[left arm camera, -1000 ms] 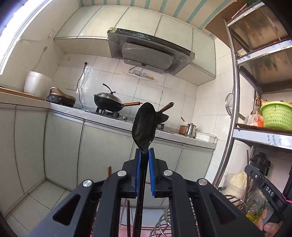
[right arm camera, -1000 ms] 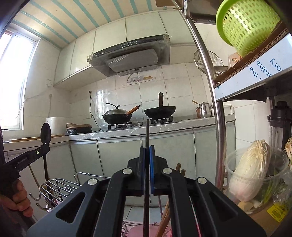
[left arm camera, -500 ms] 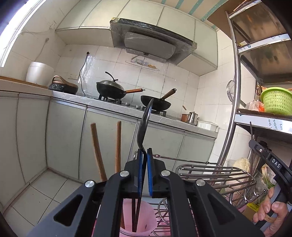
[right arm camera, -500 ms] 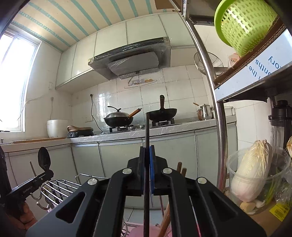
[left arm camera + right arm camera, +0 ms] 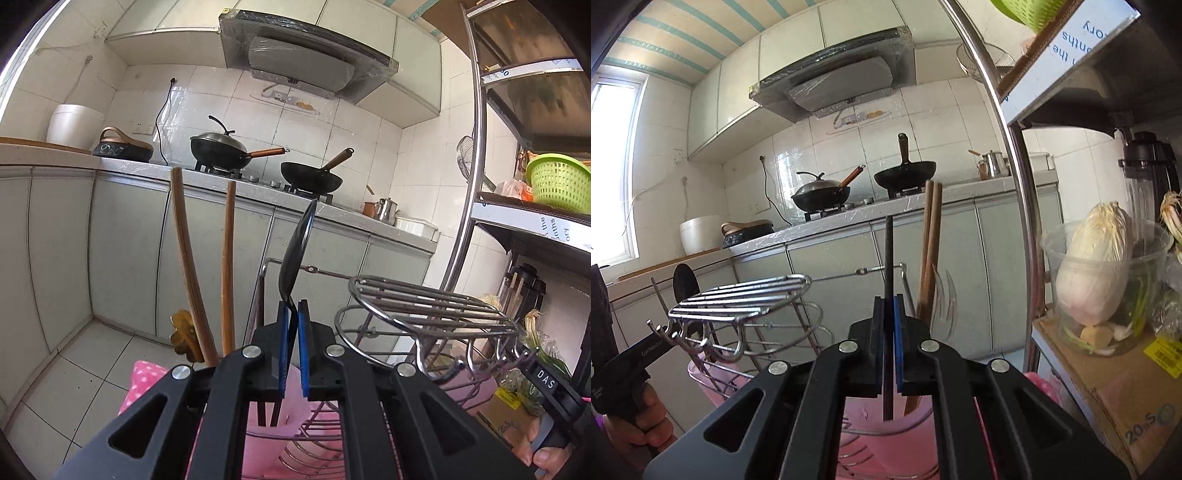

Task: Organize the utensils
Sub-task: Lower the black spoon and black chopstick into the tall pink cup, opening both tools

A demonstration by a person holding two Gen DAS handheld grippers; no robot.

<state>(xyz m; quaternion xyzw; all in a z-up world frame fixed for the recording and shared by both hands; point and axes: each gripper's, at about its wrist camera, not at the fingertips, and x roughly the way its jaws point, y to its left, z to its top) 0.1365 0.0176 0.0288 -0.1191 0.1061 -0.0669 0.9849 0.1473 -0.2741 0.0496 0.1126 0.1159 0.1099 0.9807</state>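
My left gripper [image 5: 291,314] is shut on a black spoon [image 5: 297,251], bowl up and turned edge-on, its handle reaching down into a pink utensil cup [image 5: 291,424]. Two wooden utensils [image 5: 188,266] stand in that cup to the left. My right gripper [image 5: 888,310] is shut on a thin black chopstick [image 5: 888,251], held upright with its lower end over the pink cup [image 5: 879,424]. Two wooden handles [image 5: 931,240] lean just right of the stick. The left gripper with the spoon [image 5: 685,282] shows at the left in the right wrist view.
A wire dish rack [image 5: 424,306] with hooks stands over the pink tray, also in the right wrist view [image 5: 738,299]. A steel shelf post [image 5: 1015,184] rises at the right, with a cabbage tub [image 5: 1100,277] and a cardboard box [image 5: 1126,398]. Counter with woks [image 5: 229,151] is behind.
Both grippers have moved down toward the rack and pink cup. The spoon has turned from face-on to edge-on and its handle has gone into the cup. The chopstick has come down over the cup.
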